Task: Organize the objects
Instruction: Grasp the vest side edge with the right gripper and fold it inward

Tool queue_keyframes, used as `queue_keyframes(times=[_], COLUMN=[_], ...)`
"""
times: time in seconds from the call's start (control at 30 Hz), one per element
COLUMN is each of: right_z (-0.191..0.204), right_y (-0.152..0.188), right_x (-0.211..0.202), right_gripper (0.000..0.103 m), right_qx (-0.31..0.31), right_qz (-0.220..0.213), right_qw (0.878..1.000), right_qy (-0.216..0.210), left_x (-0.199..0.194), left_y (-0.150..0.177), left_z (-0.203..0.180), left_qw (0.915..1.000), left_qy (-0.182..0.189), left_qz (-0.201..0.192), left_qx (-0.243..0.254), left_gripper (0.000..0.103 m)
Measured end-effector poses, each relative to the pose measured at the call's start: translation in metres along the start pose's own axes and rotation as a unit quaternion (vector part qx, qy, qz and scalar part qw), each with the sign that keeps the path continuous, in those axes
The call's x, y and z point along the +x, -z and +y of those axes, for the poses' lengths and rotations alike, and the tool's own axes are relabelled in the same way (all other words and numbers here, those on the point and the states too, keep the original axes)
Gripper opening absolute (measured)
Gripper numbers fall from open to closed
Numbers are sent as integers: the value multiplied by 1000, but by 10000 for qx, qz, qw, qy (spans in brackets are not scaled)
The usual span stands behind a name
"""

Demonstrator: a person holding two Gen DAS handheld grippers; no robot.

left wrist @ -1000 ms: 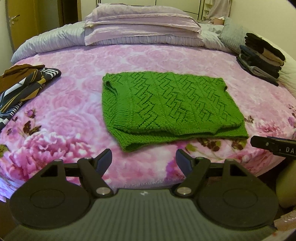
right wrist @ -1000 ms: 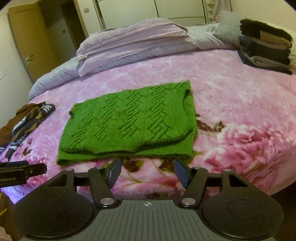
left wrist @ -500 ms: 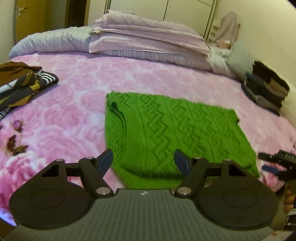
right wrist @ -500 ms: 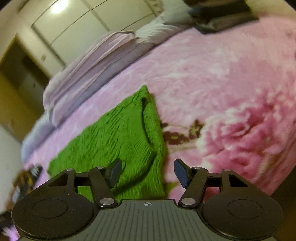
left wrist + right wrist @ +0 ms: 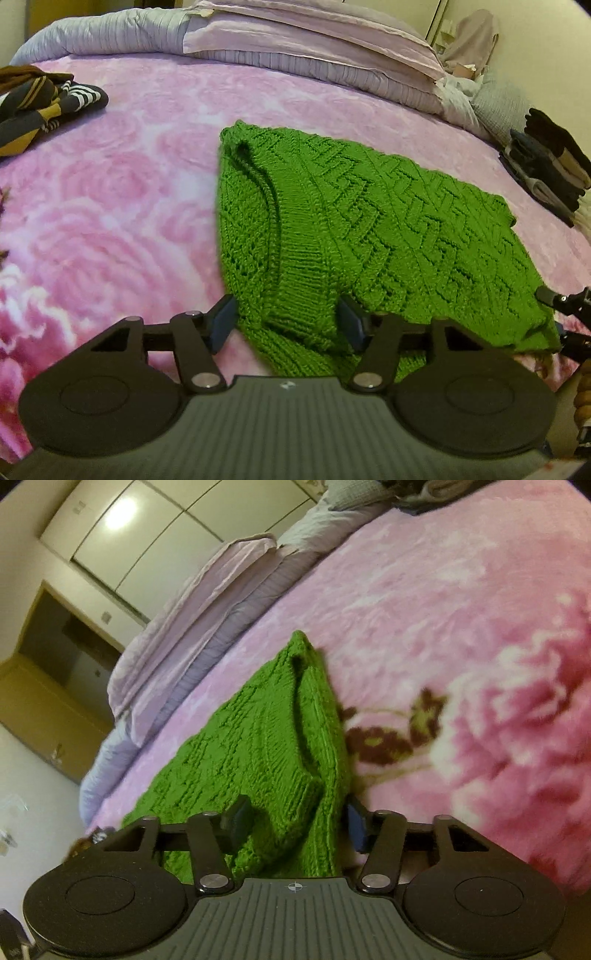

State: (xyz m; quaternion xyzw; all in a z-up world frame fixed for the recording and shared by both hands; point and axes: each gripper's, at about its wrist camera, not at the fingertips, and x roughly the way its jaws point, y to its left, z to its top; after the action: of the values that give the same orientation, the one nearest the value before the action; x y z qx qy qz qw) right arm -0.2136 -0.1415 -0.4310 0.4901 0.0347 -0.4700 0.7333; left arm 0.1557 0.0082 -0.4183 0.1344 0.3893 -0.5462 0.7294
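1. Item: green knitted sweater (image 5: 369,229), folded flat, lay on the pink floral bed (image 5: 110,192), its near hem at the bed's front edge.
2. Left tool (image 5: 286,321): my jaws stood wide apart, straddling the sweater's near left corner; the knit sat between the fingers, not yet pinched.
3. Right tool (image 5: 299,821): my jaws also stood apart around the near right corner; the left finger (image 5: 238,818) pressed on or just above the knit. I could not tell whether it touched.
4. Other stock: stack of dark folded clothes (image 5: 550,173) at the far right of the bed; striped garments (image 5: 40,107) at the far left; pillows (image 5: 314,40) at the head.
5. Step in hand, as I judged it: setting both tools on the 2 near corners, prior to a grasp.
6. Next move called for: closing both tools evenly on all layers, then lifting together, likely toward the stack.
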Motion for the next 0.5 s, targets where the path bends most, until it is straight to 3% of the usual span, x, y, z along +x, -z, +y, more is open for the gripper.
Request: queue_keyframes(times=[0.03,0.1,0.17,0.3,0.4,0.5], right_z=[-2,-4,1,41,107,187], right_y=[0,-1,-5,-15,-17,2], right_x=[1,3,8,12,23,31], right_gripper=[43,26,19,15,14,14], right_qx=[77,278,366,-188,-1587,-3173], right_qz=[28,132,205,449,514,86], right_qw=[10000,9995,9991,9949,9670,9262], right_qy=[-54,-96,-23,888,1927,2036], left_x=[0,-1,-2,-17,-29,-41], left_y=[0,-2,-5,-11,-12,-9], left_z=[1,3,6,21,41,65], left_qw=[10000,9999,9998,9996,9990,9978], left_qy=[29,97,156,127,-26,-154], left_qz=[1,24,40,-127,-223,-269], left_qx=[1,-38,-78,-222,-383,-592], left_gripper=[57,57,57,52,50,50])
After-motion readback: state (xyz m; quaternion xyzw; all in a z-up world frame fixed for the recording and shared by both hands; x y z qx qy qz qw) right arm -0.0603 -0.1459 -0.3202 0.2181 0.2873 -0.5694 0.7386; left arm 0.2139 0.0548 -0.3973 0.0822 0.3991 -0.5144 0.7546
